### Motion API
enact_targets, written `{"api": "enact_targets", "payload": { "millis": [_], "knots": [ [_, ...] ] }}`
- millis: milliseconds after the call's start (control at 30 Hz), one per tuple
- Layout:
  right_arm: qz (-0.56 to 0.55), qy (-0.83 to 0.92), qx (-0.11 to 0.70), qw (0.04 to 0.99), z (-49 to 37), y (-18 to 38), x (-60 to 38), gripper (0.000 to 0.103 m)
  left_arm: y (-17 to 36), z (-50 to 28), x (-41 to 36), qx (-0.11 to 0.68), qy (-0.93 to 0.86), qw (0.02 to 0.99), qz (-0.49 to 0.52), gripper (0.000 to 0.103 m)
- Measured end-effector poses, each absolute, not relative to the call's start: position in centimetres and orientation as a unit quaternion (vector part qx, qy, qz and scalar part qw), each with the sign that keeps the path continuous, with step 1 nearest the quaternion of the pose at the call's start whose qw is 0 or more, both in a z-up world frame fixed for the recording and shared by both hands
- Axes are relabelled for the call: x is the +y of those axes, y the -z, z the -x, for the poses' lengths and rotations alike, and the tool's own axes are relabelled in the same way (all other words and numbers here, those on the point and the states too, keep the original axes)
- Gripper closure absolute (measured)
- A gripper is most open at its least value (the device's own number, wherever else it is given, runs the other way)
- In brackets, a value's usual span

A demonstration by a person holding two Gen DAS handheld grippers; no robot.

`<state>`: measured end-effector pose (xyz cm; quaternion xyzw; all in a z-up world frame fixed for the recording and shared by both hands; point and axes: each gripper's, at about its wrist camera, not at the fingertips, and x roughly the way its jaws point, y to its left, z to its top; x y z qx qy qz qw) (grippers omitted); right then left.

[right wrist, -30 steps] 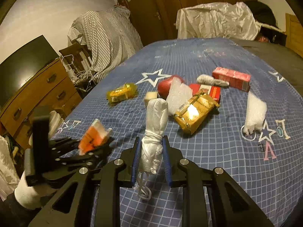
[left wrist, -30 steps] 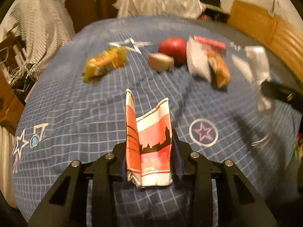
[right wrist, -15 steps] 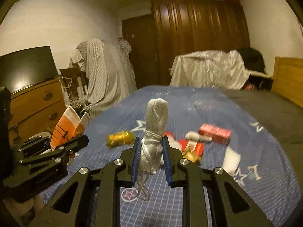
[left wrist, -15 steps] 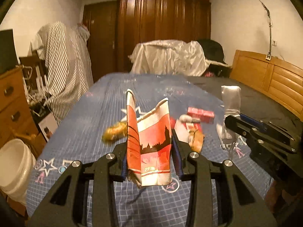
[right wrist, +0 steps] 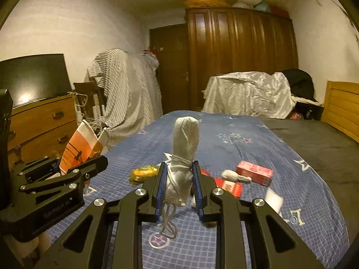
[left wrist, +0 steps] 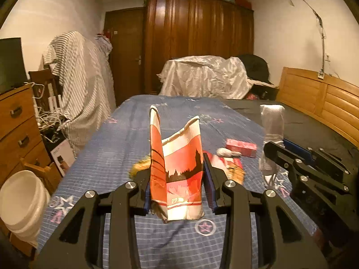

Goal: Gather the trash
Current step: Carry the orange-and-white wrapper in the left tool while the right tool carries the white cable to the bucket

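My left gripper [left wrist: 177, 183] is shut on a red-and-white paper carton [left wrist: 177, 170], held upright above the blue checked bedspread [left wrist: 125, 139]. The right gripper [right wrist: 178, 186] is shut on a white tied-up plastic bag [right wrist: 185, 143], with its strings dangling below. In the left wrist view the right gripper [left wrist: 278, 148] appears at the right, the white bag [left wrist: 272, 123] standing up from it. In the right wrist view the left gripper [right wrist: 74, 168] shows at the left with the carton [right wrist: 80, 148]. More trash lies on the bed: a yellow wrapper [right wrist: 143, 172], a red box [right wrist: 254, 172], a white roll [right wrist: 233, 176].
A white bucket [left wrist: 20, 204] stands on the floor left of the bed, beside a wooden dresser [left wrist: 15, 125]. A striped cloth [left wrist: 83, 78] hangs over a chair. A wooden headboard [left wrist: 325, 105] runs along the right. A dark wardrobe [left wrist: 197, 42] stands behind.
Both grippers rose off the bed and tilted up toward the room, each keeping its item. The trash on the bed now lies lower and farther in view.
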<state>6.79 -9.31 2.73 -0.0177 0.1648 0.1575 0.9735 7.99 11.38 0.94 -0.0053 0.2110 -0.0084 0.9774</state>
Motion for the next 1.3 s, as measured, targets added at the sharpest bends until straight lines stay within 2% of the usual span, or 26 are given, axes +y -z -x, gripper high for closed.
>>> {"api": "enact_targets", "payload": {
  "millis": [267, 733, 1067, 1300],
  "knots": [
    [0.027, -0.23, 0.169, 0.958, -8.7, -5.4, -2.8, 0.079, -3.5, -7.4, 17.8, 0.204, -0.054, 0.977, 0.015, 0.068],
    [0.069, -0.384, 0.218, 0.895, -10.8, -8.8, 18.5, 0.079, -4.3, -4.3, 33.8, 0.23, -0.183, 0.953, 0.066, 0.067],
    [0.106, -0.47, 0.294, 0.826, -12.7, -6.8, 34.3, 0.079, -2.0, -2.3, 43.9, 0.273, -0.24, 0.923, 0.128, 0.067],
    [0.127, -0.498, 0.365, 0.777, -15.5, -2.9, 42.9, 0.079, 0.9, -2.1, 48.6, 0.305, -0.257, 0.904, 0.153, 0.067]
  ]
}}
